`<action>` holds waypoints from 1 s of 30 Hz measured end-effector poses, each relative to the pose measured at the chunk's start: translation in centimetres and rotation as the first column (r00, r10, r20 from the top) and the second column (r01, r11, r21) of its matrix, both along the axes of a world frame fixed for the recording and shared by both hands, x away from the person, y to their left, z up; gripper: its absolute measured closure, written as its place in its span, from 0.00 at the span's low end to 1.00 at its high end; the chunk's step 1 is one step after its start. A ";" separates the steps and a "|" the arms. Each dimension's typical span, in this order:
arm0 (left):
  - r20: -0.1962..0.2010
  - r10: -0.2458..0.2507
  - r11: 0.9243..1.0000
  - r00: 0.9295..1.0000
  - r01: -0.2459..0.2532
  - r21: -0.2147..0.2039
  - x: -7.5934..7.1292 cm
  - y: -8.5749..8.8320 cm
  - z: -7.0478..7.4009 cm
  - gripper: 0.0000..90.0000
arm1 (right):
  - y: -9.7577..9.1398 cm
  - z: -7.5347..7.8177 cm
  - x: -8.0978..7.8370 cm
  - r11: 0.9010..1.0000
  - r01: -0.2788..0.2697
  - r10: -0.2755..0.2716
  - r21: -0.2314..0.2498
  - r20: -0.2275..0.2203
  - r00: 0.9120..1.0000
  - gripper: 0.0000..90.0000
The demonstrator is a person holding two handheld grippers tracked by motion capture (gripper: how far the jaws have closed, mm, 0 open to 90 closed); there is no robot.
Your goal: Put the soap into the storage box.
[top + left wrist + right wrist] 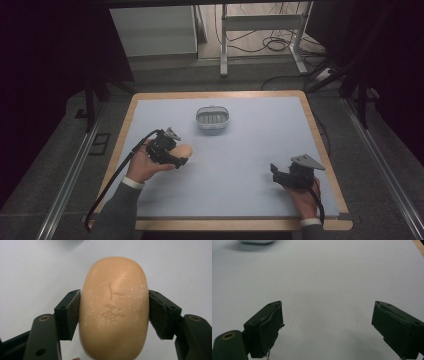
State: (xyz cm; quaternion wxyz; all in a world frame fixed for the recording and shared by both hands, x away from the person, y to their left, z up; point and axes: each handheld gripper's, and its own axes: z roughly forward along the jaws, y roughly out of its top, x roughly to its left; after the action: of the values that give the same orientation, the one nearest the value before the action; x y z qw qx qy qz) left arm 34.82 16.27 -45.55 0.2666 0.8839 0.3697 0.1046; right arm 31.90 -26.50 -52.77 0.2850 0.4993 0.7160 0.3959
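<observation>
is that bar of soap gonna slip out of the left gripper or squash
The soap looks hard: the left gripper clamps its sides with no visible dent. Its rounded, smooth flanks could probably let it slide. The powdery surface suggests it is dry, so likely less slippery.

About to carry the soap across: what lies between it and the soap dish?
Nothing. In the high view, bare blue mat separates the soap, clamped in the left hand-held gripper, from the soap dish.
</observation>
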 end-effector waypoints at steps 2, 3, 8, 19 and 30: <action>0.000 -0.002 1.000 1.000 0.002 0.002 0.1 -0.1 0.0 0.36 | 0.0 0.0 0.0 1.000 0.001 -0.001 -0.001 0.001 1.000 0.11; -0.001 -0.003 1.000 1.000 0.003 0.001 0.2 -0.1 0.1 0.36 | 0.0 0.0 0.0 1.000 0.001 -0.001 -0.001 0.001 1.000 0.11; -0.001 -0.001 1.000 1.000 0.001 0.003 0.5 -0.3 0.1 0.36 | 0.0 0.0 0.0 1.000 0.000 0.000 0.000 0.001 1.000 0.11; 0.004 -0.006 1.000 1.000 0.006 0.010 1.1 -0.8 0.6 0.36 | 0.0 0.0 0.0 1.000 0.002 -0.002 -0.004 0.002 1.000 0.11; 0.011 -0.008 1.000 1.000 0.008 0.001 1.7 -1.2 0.9 0.36 | 0.0 0.0 0.0 1.000 0.001 -0.001 -0.003 0.002 1.000 0.11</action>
State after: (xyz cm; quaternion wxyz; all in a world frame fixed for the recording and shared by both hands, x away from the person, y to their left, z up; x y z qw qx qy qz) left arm 36.50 15.03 -44.61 0.2686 0.8848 0.3650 0.1084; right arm 31.90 -26.48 -52.78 0.2868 0.4989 0.7160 0.3951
